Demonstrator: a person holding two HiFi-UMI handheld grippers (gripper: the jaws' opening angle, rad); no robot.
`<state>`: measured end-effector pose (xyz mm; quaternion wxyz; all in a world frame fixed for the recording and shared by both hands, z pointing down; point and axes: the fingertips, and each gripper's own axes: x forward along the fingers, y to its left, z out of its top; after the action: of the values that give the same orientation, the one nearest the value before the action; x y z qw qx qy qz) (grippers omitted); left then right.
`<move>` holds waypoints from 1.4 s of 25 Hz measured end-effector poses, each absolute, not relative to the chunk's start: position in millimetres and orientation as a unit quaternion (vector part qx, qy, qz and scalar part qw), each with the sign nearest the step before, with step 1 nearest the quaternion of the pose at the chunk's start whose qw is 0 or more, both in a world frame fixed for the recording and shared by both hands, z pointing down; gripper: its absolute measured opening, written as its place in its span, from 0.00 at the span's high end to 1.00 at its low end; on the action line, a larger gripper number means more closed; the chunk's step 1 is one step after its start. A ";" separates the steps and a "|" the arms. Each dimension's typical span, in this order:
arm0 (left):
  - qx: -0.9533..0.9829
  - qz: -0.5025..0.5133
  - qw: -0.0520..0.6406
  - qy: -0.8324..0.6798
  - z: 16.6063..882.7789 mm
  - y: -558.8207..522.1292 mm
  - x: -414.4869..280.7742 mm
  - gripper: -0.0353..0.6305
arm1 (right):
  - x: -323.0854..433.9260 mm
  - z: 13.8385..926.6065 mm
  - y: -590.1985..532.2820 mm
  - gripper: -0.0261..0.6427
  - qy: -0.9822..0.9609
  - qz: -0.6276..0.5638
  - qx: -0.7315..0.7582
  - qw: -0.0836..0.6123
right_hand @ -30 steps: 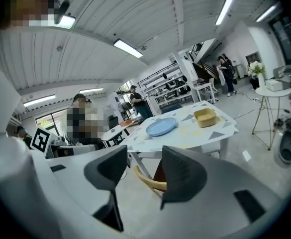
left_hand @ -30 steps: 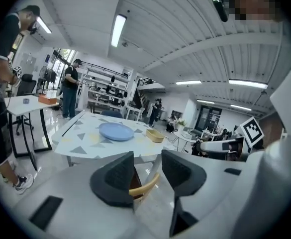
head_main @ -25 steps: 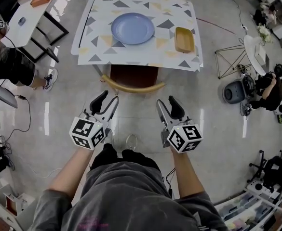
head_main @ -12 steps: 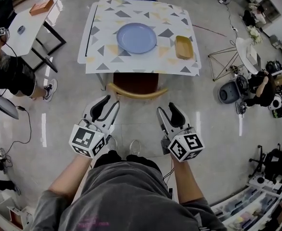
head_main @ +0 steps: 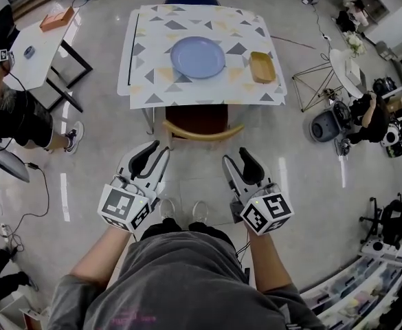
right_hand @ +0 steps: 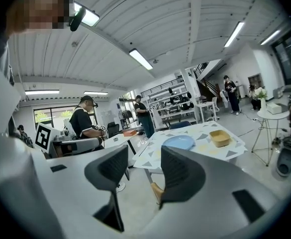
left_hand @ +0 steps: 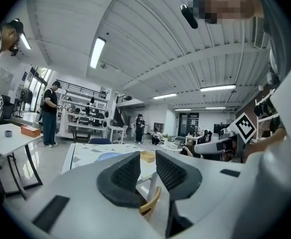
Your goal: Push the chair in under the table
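seeing the chair (head_main: 194,119) seat under the table (head_main: 146,88) only from the head view, left gripper (head_main: 156,150) narrowing, empty, right gripper (head_main: 235,155) wide, empty

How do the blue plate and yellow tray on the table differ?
The blue plate is round and larger; the yellow tray is rectangular and smaller. The plate lies near the middle of the table, the tray by its right edge in head view. Both lie flat, empty.
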<state>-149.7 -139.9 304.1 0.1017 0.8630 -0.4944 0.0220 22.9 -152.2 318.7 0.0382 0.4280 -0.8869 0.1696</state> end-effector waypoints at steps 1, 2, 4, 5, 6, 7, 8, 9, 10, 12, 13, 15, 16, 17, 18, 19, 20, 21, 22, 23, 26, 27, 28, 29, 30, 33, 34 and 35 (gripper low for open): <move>0.864 0.020 0.101 -0.492 301.7 -137.5 -150.5 0.81 | 20.3 315.8 -148.9 0.65 -0.888 0.167 0.428 0.037; 0.866 0.018 0.100 -0.490 298.9 -135.4 -150.9 0.81 | 18.0 312.9 -145.8 0.65 -0.888 0.164 0.428 0.036; 0.869 0.014 0.097 -0.484 292.9 -132.0 -150.2 0.82 | 14.7 307.1 -139.9 0.65 -0.889 0.160 0.427 0.033; 0.871 0.012 0.095 -0.482 290.3 -130.5 -149.2 0.83 | 13.8 304.5 -137.4 0.65 -0.890 0.157 0.427 0.032; 0.873 0.011 0.093 -0.479 288.0 -129.2 -147.9 0.83 | 13.2 302.2 -135.1 0.65 -0.890 0.155 0.428 0.030; 0.875 0.009 0.092 -0.476 285.8 -127.8 -146.5 0.83 | 13.0 299.9 -132.8 0.65 -0.890 0.153 0.428 0.028; 0.876 0.008 0.089 -0.474 283.4 -126.3 -145.1 0.83 | 13.1 297.5 -130.5 0.65 -0.891 0.151 0.428 0.027; 0.877 0.007 0.087 -0.472 280.3 -124.6 -143.6 0.84 | 13.4 294.6 -128.1 0.65 -0.891 0.149 0.428 0.025; 0.878 0.006 0.083 -0.471 276.6 -122.9 -142.1 0.84 | 14.1 291.1 -125.7 0.66 -0.891 0.146 0.429 0.023; 0.879 0.003 0.078 -0.470 269.9 -119.5 -139.6 0.84 | 15.9 284.2 -121.6 0.67 -0.892 0.141 0.429 0.020; 0.880 0.002 0.076 -0.469 267.5 -117.9 -138.4 0.85 | 16.7 281.3 -119.7 0.67 -0.892 0.138 0.429 0.018; 0.880 0.001 0.076 -0.468 264.8 -115.2 -135.7 0.85 | 18.6 276.6 -116.4 0.67 -0.894 0.134 0.428 0.015; 0.881 0.001 0.076 -0.468 264.2 -114.4 -134.1 0.85 | 19.6 274.7 -115.3 0.67 -0.894 0.133 0.427 0.013; 0.881 0.001 0.076 -0.468 263.6 -113.7 -132.4 0.85 | 20.7 273.3 -114.5 0.69 -0.895 0.131 0.427 0.012; 0.881 0.001 0.076 -0.468 263.2 -113.2 -130.6 0.86 | 21.8 272.3 -113.8 0.69 -0.895 0.130 0.426 0.011; 0.881 0.001 0.076 -0.468 262.7 -112.8 -128.7 0.86 | 22.9 271.8 -113.1 0.69 -0.896 0.129 0.424 0.011; 0.881 0.001 0.076 -0.468 262.3 -112.3 -126.7 0.86 | 24.0 271.5 -112.2 0.69 -0.897 0.128 0.423 0.011; 0.881 0.001 0.077 -0.468 261.8 -111.7 -124.6 0.86 | 25.2 271.4 -111.1 0.70 -0.898 0.128 0.422 0.011; 0.881 0.001 0.077 -0.467 261.2 -111.0 -122.3 0.87 | 26.4 271.2 -110.0 0.71 -0.898 0.127 0.420 0.012; 0.881 0.001 0.077 -0.467 260.4 -110.2 -120.0 0.87 | 27.7 271.3 -109.0 0.71 -0.899 0.127 0.420 0.012; 0.881 0.001 0.076 -0.468 258.0 -108.7 -112.9 0.88 | 33.1 272.1 -107.6 0.74 -0.900 0.127 0.417 0.012; 0.881 0.001 0.076 -0.468 257.6 -108.9 -110.6 0.88 | 35.0 272.1 -107.7 0.74 -0.900 0.128 0.416 0.011; 0.881 0.001 0.076 -0.468 257.5 -109.2 -108.3 0.88 | 36.7 272.0 -107.9 0.75 -0.901 0.129 0.415 0.011; 0.880 0.002 0.077 -0.468 257.5 -109.6 -106.0 0.88 | 38.3 271.8 -108.2 0.76 -0.901 0.129 0.414 0.010; 0.880 0.001 0.077 -0.468 257.4 -110.0 -103.6 0.88 | 39.7 271.4 -108.4 0.76 -0.902 0.129 0.413 0.010; 0.881 0.001 0.077 -0.467 256.7 -110.6 -96.7 0.89 | 43.0 271.0 -109.1 0.78 -0.902 0.126 0.412 0.010; 0.881 0.000 0.077 -0.467 256.7 -111.0 -94.6 0.89 | 43.8 271.0 -109.5 0.79 -0.903 0.125 0.411 0.010; 0.881 0.000 0.077 -0.467 256.9 -111.5 -92.8 0.89 | 44.4 270.7 -110.0 0.79 -0.903 0.124 0.410 0.009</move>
<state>-92.8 -111.5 256.9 0.0768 0.8809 -0.4670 0.0004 44.4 -110.0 270.7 0.0088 0.4104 -0.9034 0.1242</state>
